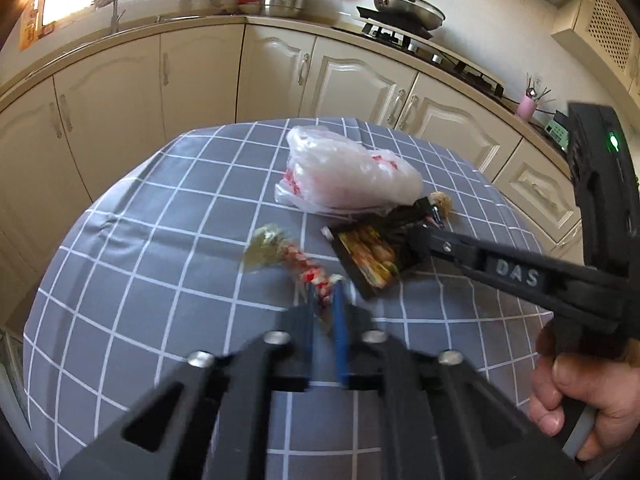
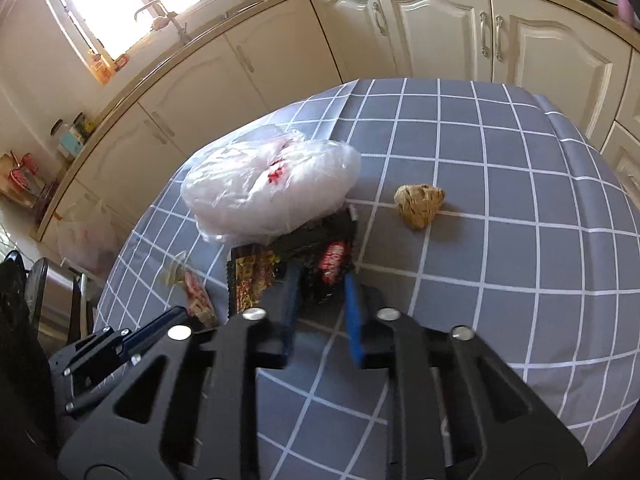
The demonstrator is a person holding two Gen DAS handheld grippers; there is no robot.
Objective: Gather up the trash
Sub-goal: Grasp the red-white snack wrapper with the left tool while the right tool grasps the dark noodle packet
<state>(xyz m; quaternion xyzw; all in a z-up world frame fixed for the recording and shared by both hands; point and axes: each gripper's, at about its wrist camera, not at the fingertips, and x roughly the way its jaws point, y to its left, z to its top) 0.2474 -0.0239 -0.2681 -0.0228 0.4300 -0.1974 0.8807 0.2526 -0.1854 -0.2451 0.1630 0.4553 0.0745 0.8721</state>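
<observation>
the bench (image 1: 168, 216) has a grey cloth with white squares, and kitchen cupboards (image 1: 120, 92) stand behind it. several pieces of trash lie near the middle.

the left tool (image 1: 325, 306) has its jaws nearly closed around the end of a clear wrapper (image 1: 280, 256) with red and white print. the wrapper sits between the two pads, but the picture is blurred there, so i cannot tell if the grip is tight. the rest of the wrapper lies on the cloth in front of the tool.

the right tool (image 2: 320, 280) is around a dark packet (image 2: 320, 252) with a red label; its fingers are on both sides of the packet, with a gap between them. whether the pads press on it i cannot tell. in the left view the right tool (image 1: 404, 224) reaches in from the right side, held by a hand (image 1: 592, 392).

a white bag (image 2: 264, 184) lies just behind the packet and touches it. a colourful sachet (image 2: 252, 276) lies beside the packet, on its left. a small yellow-brown ball (image 2: 419, 205) lies apart on the right of the bag.
</observation>
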